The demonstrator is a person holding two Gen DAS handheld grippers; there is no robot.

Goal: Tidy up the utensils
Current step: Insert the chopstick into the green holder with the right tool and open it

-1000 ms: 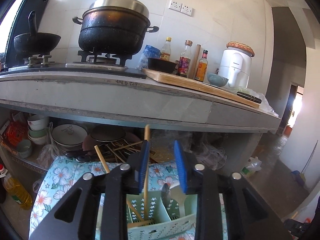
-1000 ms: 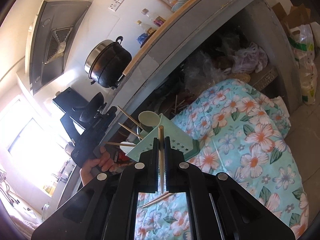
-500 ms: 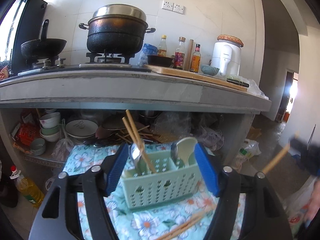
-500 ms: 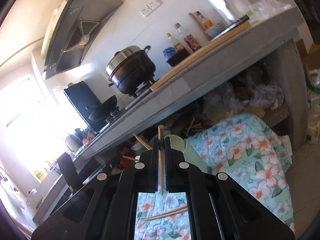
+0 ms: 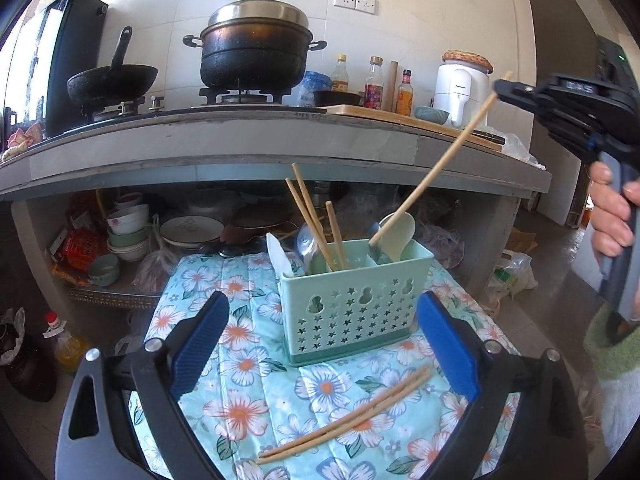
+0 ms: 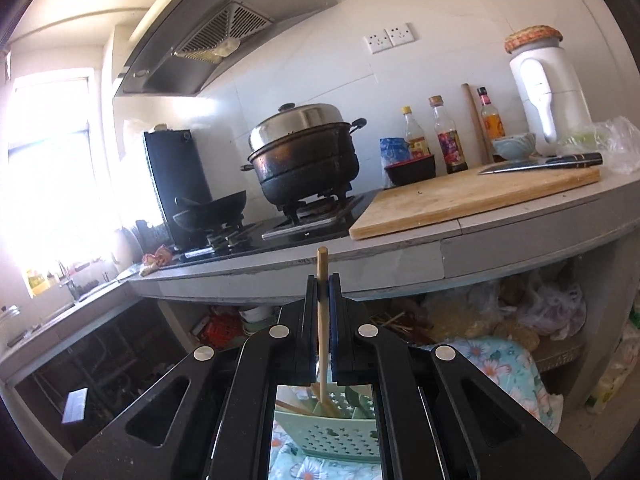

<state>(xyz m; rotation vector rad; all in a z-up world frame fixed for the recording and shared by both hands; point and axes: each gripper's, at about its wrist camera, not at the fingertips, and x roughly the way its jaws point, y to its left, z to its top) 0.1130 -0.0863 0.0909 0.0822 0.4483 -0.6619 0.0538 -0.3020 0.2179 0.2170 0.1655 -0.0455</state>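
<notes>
A mint-green utensil caddy (image 5: 352, 300) stands on a floral cloth (image 5: 240, 364), with three chopsticks (image 5: 308, 220) and spoons upright in it. Two loose chopsticks (image 5: 348, 416) lie on the cloth in front of it. My left gripper (image 5: 324, 340) is low in front of the caddy. Its jaws are opening wide, and its blue pads (image 5: 200, 344) touch nothing. My right gripper (image 5: 516, 90) is up at the right, shut on a chopstick (image 5: 436, 168) that slants down to the caddy's right compartment. The right wrist view shows that chopstick (image 6: 322, 320) upright in the gripper (image 6: 323, 280), with the caddy (image 6: 324, 436) below.
A grey counter (image 5: 280, 148) behind carries a black pot (image 5: 252, 56), a wok (image 5: 112, 82), bottles and a cutting board with a knife (image 6: 540, 162). Bowls and plates (image 5: 128, 232) fill the shelf underneath. An oil bottle (image 5: 64, 344) stands on the floor at left, bags at right.
My left gripper let go of a chopstick in the caddy, opened wide and drew back. My right gripper rose and rolled upright, bringing its chopstick over the caddy.
</notes>
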